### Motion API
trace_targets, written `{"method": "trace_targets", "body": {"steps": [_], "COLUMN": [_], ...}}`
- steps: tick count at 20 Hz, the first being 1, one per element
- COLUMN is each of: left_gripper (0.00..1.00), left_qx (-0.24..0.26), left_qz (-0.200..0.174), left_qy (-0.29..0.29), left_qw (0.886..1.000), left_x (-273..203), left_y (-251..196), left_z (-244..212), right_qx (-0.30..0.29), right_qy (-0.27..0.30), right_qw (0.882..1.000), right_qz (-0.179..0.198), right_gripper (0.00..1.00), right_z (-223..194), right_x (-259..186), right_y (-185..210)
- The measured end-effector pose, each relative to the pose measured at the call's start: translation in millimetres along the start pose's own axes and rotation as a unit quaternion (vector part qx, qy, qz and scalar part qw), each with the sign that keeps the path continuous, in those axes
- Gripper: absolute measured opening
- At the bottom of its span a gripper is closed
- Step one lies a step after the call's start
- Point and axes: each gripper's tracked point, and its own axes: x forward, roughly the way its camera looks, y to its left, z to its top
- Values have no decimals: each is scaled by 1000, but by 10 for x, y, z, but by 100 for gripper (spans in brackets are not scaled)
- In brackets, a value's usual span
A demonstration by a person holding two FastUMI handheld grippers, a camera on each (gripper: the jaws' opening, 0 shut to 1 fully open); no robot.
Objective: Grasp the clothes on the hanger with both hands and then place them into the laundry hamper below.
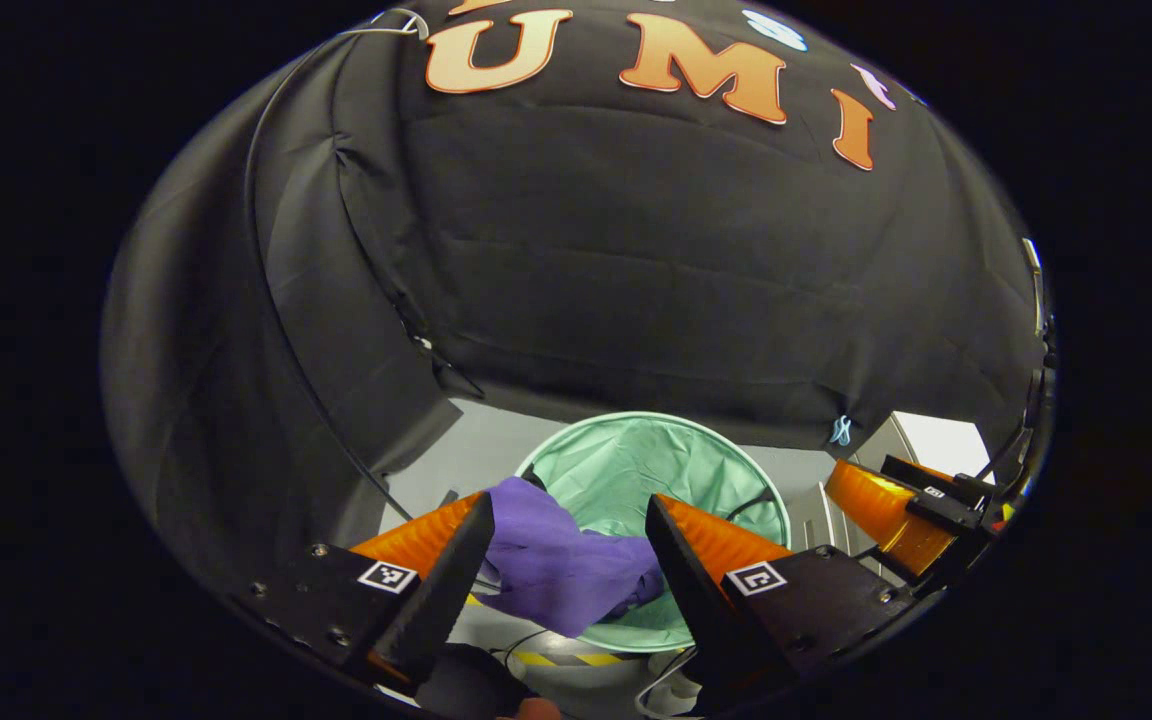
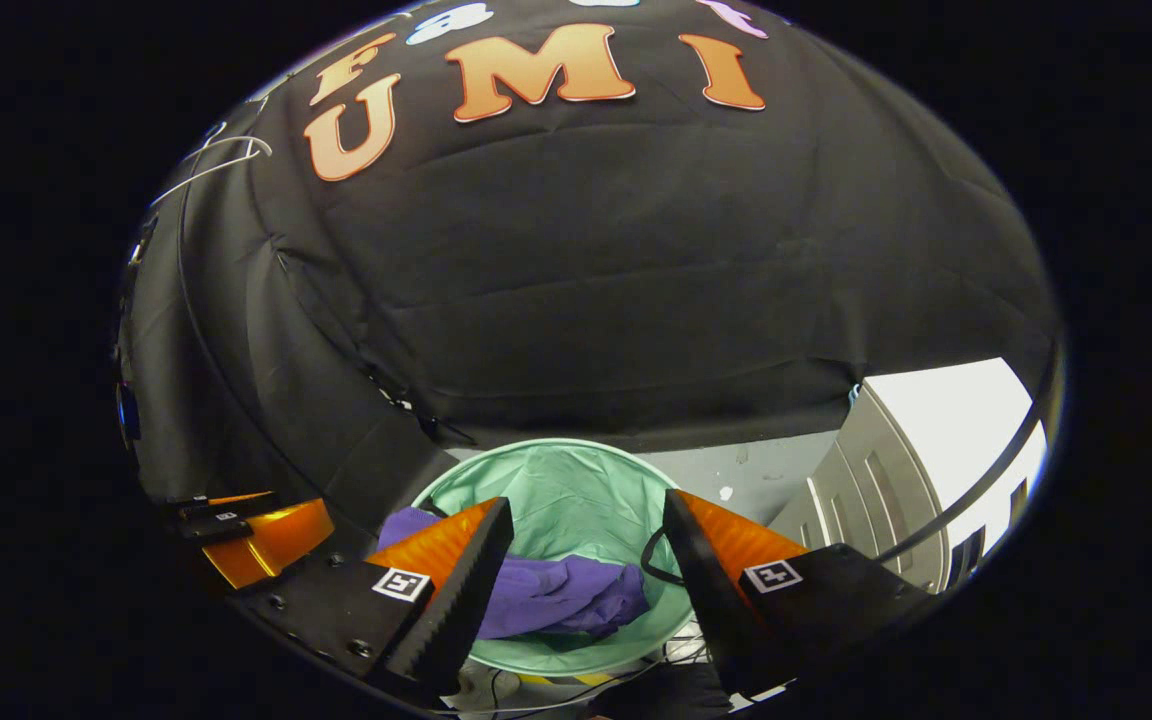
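While the purple garment (image 1: 561,565) lies draped over the near rim of the green hamper (image 1: 636,465), ahead between the jaws, the left gripper (image 1: 568,545) and right gripper (image 2: 586,545) both stand apart, empty.

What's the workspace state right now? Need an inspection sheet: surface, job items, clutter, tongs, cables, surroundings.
Surface: pale floor under the hamper; a yellow-black striped tape strip at its near edge.
Job items: purple garment lies in the green laundry hamper, draped over the near-left rim. An empty wire hanger hangs high on the left.
Clutter: nothing seen.
Tongs: left tongs open, above the hamper, nothing between the fingers. Right tongs open, also empty over the hamper.
Cables: thin dark cable runs down the booth wall; loose wires on the floor by the hamper.
Surroundings: black cloth booth wall; a pale panelled door on the right.
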Motion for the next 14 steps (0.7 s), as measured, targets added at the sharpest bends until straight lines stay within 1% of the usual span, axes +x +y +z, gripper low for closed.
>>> {"method": "trace_targets", "body": {"steps": [4, 6, 8, 11, 14], "left_gripper": [97, 97, 97, 97, 97], "left_qx": [-9, -13, -11, 1, 11], "left_qz": [5, 3, 7, 8, 18], "left_qy": [-48, -69, -95, -142, -191], "left_qw": [999, 998, 995, 990, 981], "left_x": [-315, -420, -546, -850, -1120], "left_y": [102, 124, 160, 179, 192], "left_z": [295, 463, 707, 1082, 1428], "right_qx": [-2, 0, -3, -5, -15], "right_qy": [-35, -59, -86, -127, -178], "right_qw": [999, 998, 996, 992, 984], "right_qz": [2, 5, -3, -6, -14], "right_gripper": [99, 99, 98, 98, 98], "right_z": [270, 491, 774, 1177, 1594], "right_x": [-266, -416, -614, -916, -1279], "right_y": [32, 23, -46, -129, -226]}}
